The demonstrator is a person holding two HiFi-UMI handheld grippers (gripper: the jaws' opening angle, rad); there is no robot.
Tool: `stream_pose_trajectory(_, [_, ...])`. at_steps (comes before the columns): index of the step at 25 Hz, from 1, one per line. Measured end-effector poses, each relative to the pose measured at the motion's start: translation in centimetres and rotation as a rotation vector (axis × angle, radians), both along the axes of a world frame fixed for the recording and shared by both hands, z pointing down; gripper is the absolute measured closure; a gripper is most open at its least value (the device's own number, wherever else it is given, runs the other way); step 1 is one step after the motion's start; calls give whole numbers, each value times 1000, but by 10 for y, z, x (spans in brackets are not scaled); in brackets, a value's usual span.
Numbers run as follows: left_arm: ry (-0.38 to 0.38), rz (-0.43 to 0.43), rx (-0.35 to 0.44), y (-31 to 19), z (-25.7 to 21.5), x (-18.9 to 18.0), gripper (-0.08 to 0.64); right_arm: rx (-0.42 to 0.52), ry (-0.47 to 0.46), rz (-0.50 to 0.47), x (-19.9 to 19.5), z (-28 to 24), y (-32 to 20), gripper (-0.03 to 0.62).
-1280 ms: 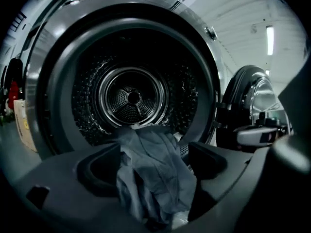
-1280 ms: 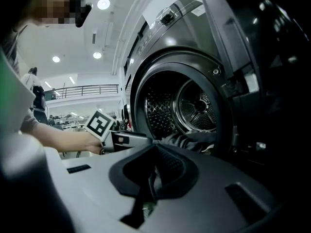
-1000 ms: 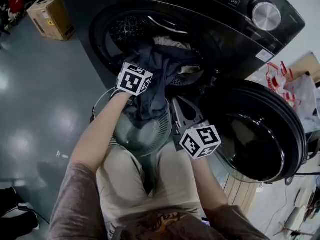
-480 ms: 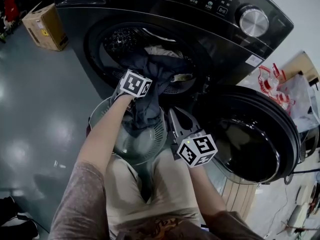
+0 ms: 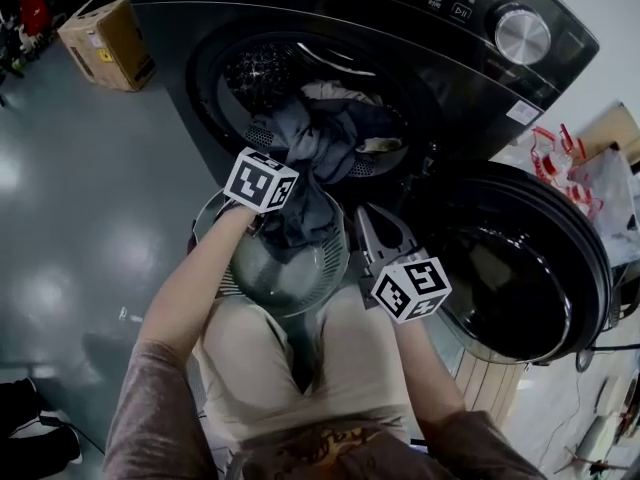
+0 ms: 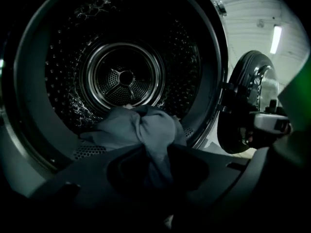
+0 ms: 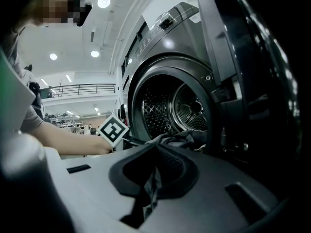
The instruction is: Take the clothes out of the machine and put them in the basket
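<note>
Now left claw (image 6: 155, 166) has just been closing, pinching the dark grey garment (image 6: 146, 127) that spills from the drum (image 6: 125, 76) over the basket (image 5: 341, 264), parked right below b/c clothes then drop straight in. Right claw (image 7: 153, 178) waits nearby, jaws together, nothing gripped.

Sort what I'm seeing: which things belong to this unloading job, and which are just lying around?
Job:
washing machine
grey garment spilling from its drum
basket below it
left gripper, jaws just closing onto that garment
right gripper, shut on a cloth strip

Lying about:
cardboard box
plastic bag with red print
</note>
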State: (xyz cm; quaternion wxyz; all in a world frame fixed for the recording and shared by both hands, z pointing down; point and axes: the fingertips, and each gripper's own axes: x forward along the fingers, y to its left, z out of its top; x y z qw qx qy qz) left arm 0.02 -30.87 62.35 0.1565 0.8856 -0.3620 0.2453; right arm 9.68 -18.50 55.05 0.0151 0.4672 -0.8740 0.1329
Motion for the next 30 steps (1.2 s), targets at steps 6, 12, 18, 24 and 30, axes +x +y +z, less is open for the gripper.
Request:
stream_pose_trajectory(6, [74, -16, 6, 46, -28, -26, 460, -1, -1, -14, -2, 1, -4, 597])
stream_pose_trajectory(12, [111, -10, -1, 90, -57, -41, 460, -2, -12, -27, -3, 4, -11, 597])
stream_pose_trajectory(18, [100, -3, 0, 133, -79, -64, 459, -1, -11, -70, -19, 7, -15, 597])
stream_pose_trajectory(24, [60, -1, -14, 157, -75, -70, 443, -5, -28, -104, -34, 7, -13, 597])
stream_pose_trajectory(30, [-13, -48, 44, 140, -67, -74, 295, 3, -43, -112, -40, 1, -7, 597])
